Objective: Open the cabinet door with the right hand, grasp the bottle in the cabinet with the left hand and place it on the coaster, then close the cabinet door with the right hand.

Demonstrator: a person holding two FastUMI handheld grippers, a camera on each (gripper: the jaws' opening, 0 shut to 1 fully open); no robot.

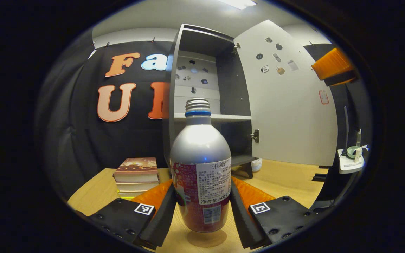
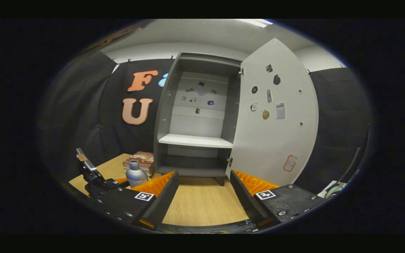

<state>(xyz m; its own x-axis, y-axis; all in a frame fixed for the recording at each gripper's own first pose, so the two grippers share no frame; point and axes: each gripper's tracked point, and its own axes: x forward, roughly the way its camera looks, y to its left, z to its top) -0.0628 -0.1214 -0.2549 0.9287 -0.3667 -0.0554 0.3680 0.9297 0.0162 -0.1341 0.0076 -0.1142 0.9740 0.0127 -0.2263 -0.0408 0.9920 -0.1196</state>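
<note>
Left claw (image 1: 202,211) is clamped on the bottle (image 1: 201,168), both fingers pressing its sides, standing on the table (image 1: 287,179) by some books (image 1: 136,172). Right claw (image 2: 204,193) hangs wide open, holding nothing, facing the open cabinet (image 2: 195,140).

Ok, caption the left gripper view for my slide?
Left gripper jaws flank the bottle standing on the coaster, open cabinet behind.

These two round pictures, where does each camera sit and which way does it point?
Left gripper view: rides on the left tongs, facing the open cabinet; its fingers flank the bottle.
Right gripper view: rides on the right tongs, facing the cabinet across bare table; its fingers gape.
Shared: cabinet, door, bottle, books.
</note>
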